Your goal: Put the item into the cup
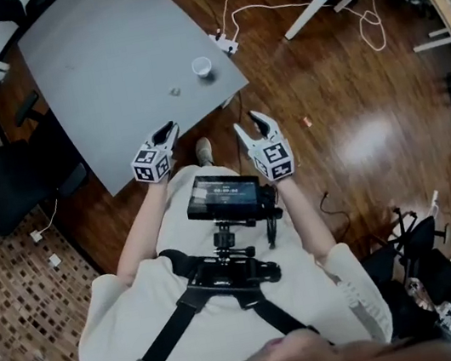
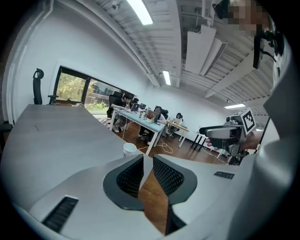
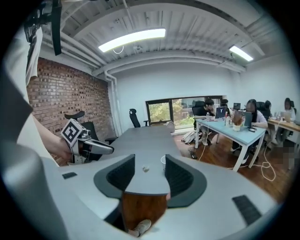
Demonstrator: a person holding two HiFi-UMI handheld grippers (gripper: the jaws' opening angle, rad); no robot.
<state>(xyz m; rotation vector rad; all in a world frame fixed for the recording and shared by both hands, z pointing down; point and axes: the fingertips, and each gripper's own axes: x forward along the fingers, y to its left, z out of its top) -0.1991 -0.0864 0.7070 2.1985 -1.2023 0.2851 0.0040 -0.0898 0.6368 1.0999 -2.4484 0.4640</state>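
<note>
Right gripper view shows the right gripper (image 3: 150, 159) with its fingers spread wide and empty. Well ahead between them, on the grey tabletop (image 3: 140, 140), lies the small pale item (image 3: 145, 168). The white cup (image 3: 163, 161) stands near it but apart, at the edge of the right finger. The left gripper (image 2: 147, 158) has its fingers only narrowly parted, grasping nothing, and the cup sits ahead, just left of them. Both grippers are held short of the tabletop's corner, over the wooden floor (image 1: 341, 103).
</note>
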